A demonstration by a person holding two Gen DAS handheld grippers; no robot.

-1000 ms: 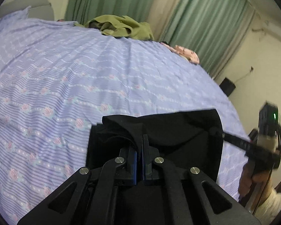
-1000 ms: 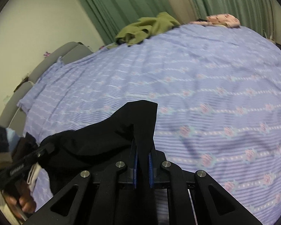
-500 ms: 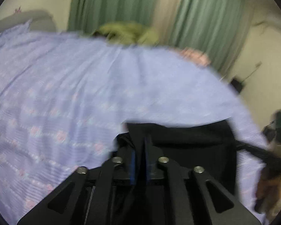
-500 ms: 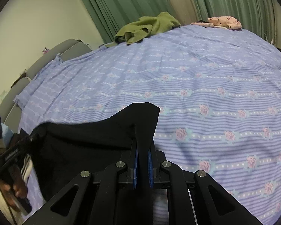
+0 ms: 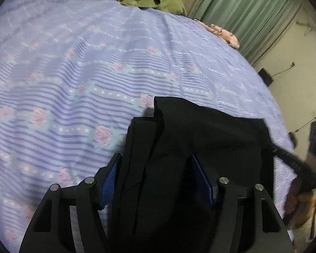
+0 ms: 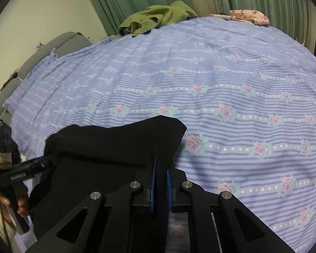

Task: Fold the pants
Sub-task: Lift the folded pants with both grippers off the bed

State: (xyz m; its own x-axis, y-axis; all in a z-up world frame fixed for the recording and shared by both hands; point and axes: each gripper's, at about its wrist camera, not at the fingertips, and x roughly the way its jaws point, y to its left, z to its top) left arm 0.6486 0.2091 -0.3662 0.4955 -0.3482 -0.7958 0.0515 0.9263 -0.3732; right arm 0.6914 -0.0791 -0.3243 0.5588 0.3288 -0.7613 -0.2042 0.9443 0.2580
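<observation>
Pants (image 5: 200,147) are being laid folded on the bed (image 5: 73,73); left hand-held gripper (image 5: 158,181) is spreading, cloth between its jaws unpinched; right hand-held gripper (image 6: 160,181) is pinching the corner, likely releasing next.

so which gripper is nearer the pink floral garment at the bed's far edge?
Right, marginally. Both grippers sit at the near edge on the black pants, far from the pink garment: right gripper clamped, left gripper opening.

A home bedroom: bed with floral striped sheet (image 6: 221,80), green curtains (image 6: 120,2), strewn clothes (image 6: 158,19).
</observation>
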